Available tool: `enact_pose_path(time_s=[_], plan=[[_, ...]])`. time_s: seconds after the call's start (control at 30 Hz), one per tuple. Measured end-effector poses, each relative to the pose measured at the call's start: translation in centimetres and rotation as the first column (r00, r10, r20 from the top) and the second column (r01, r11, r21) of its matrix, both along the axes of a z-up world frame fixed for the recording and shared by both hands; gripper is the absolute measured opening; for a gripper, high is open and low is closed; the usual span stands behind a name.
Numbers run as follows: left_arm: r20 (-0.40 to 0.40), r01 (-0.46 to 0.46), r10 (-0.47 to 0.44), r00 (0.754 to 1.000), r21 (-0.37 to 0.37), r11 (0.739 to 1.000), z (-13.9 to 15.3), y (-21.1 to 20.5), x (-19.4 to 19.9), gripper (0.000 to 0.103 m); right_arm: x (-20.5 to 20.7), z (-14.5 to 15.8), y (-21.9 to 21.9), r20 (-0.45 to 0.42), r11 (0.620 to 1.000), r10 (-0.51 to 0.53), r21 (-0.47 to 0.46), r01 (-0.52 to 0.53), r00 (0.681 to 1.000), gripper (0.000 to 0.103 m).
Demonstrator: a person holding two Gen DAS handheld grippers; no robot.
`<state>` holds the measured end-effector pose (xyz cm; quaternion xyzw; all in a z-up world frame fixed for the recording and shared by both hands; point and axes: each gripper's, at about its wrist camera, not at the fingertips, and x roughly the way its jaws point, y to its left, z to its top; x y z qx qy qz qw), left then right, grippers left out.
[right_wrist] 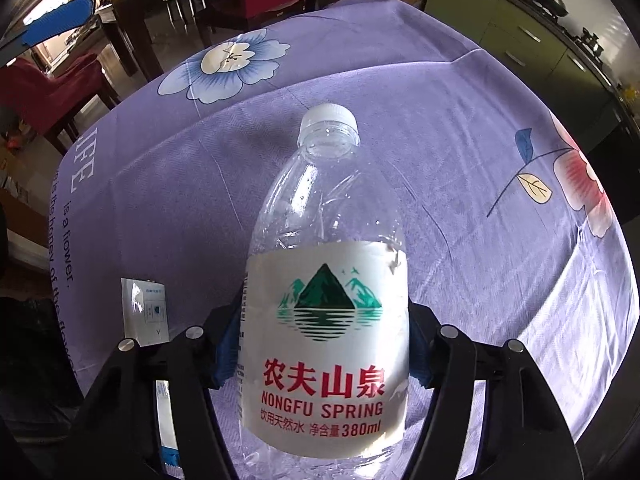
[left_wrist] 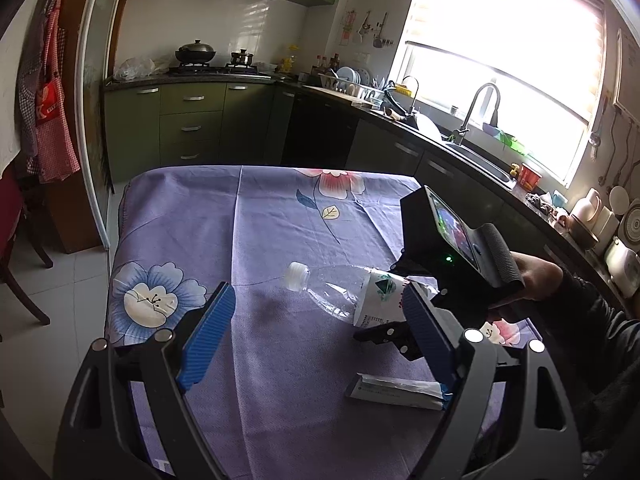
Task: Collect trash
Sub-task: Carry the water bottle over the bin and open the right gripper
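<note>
Daylight poured through the window (left_wrist: 500,80) at the far right of the kitchen and blew out to plain white there, leaving the cabinets (left_wrist: 192,128) and the near black gripper frames dim. On the purple tablecloth (left_wrist: 260,220) a soft shadow lay just left of the clear bottle (left_wrist: 340,292), whose plastic caught small glints in the right wrist view. Both pictures were sharp at the centre, but the fisheye bent straight lines hard and darkened the corners to black.
</note>
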<state>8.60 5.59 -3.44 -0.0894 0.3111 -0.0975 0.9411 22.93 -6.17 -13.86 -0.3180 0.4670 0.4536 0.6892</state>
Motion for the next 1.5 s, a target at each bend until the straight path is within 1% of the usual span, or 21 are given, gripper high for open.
enact_pose_path(time_s=[0.23,0.57,0.67,0.77,0.87,0.9,0.97,1.0,1.03,1.07,1.17,1.23,1.27,1.3,1.37,1.4,1.43,1.47,1.5], plan=[[-0.004,0.016,-0.016,1.000,0.019,1.000,0.1,-0.8,0.2,0.081,-0.4,0.7,-1.9,0.017,0.999,-0.029,0.037,0.029,0.999,0.064],[0.002,0.071,-0.071,0.997,0.032,0.997,1.1,-3.3,0.9,0.081,-1.1,2.4,-7.3,0.024,0.984,-0.127,0.130,0.123,0.992,0.064],[0.004,0.096,-0.096,0.995,0.018,0.995,1.2,-4.1,1.3,0.081,-1.5,3.2,-9.6,0.027,0.973,-0.169,0.167,0.163,0.985,0.064],[0.005,0.118,-0.118,0.993,0.003,0.993,1.4,-4.8,1.8,0.081,-1.8,4.2,-12.5,0.029,0.954,-0.233,0.200,0.222,0.972,0.064],[0.005,0.145,-0.145,0.989,-0.004,0.989,1.4,-5.8,2.2,0.081,-1.8,5.1,-16.5,0.030,0.920,-0.332,0.228,0.317,0.943,0.064],[0.004,0.150,-0.150,0.989,-0.003,0.989,1.4,-6.1,2.3,0.081,-1.6,5.5,-18.7,0.028,0.897,-0.389,0.238,0.371,0.921,0.064],[-0.002,0.167,-0.167,0.986,-0.002,0.986,1.3,-6.8,2.7,0.081,-1.3,5.8,-21.7,0.022,0.863,-0.461,0.246,0.442,0.887,0.064],[-0.003,0.175,-0.175,0.985,0.000,0.985,1.3,-7.1,2.8,0.081,-0.9,5.9,-24.2,0.012,0.826,-0.526,0.247,0.507,0.850,0.064],[-0.005,0.182,-0.182,0.983,0.002,0.983,1.3,-7.4,2.9,0.081,-0.6,6.0,-25.7,0.007,0.804,-0.560,0.246,0.541,0.828,0.064],[-0.006,0.190,-0.190,0.982,0.004,0.982,1.3,-7.8,3.1,0.081,-0.3,6.0,-27.3,0.002,0.776,-0.600,0.242,0.582,0.800,0.064],[-0.007,0.204,-0.204,0.979,0.005,0.979,1.3,-8.4,3.4,0.081,0.8,5.4,-33.2,-0.016,0.660,-0.735,0.212,0.720,0.678,0.064],[-0.010,0.211,-0.210,0.978,0.006,0.978,1.2,-8.8,3.6,0.081,1.3,4.8,-36.1,-0.025,0.601,-0.787,0.190,0.776,0.616,0.064],[-0.011,0.214,-0.214,0.977,0.008,0.977,1.2,-9.0,3.7,0.081,1.6,4.5,-37.3,-0.029,0.581,-0.804,0.180,0.794,0.594,0.064],[-0.012,0.217,-0.217,0.976,0.009,0.976,1.2,-9.1,3.8,0.081,2.2,3.7,-38.7,-0.036,0.546,-0.829,0.164,0.822,0.558,0.065],[-0.014,0.222,-0.222,0.975,0.010,0.975,1.2,-9.3,3.8,0.081,3.1,2.4,-40.2,-0.048,0.507,-0.855,0.136,0.851,0.517,0.065],[-0.016,0.224,-0.223,0.975,0.011,0.975,1.1,-9.4,3.8,0.081,3.8,1.5,-41.0,-0.054,0.481,-0.871,0.116,0.869,0.489,0.065],[-0.018,0.225,-0.225,0.974,0.011,0.974,1.1,-9.4,3.9,0.081,4.4,0.5,-41.7,-0.052,0.464,-0.881,0.093,0.881,0.470,0.070],[-0.019,0.226,-0.226,0.974,0.012,0.974,1.1,-9.5,3.9,0.081,5.0,-0.4,-42.3,-0.028,0.440,-0.896,0.071,0.895,0.443,0.075],[-0.020,0.226,-0.226,0.974,0.015,0.974,1.1,-9.5,3.9,0.081,5.1,-0.7,-42.6,0.001,0.417,-0.909,0.063,0.907,0.418,0.083]])
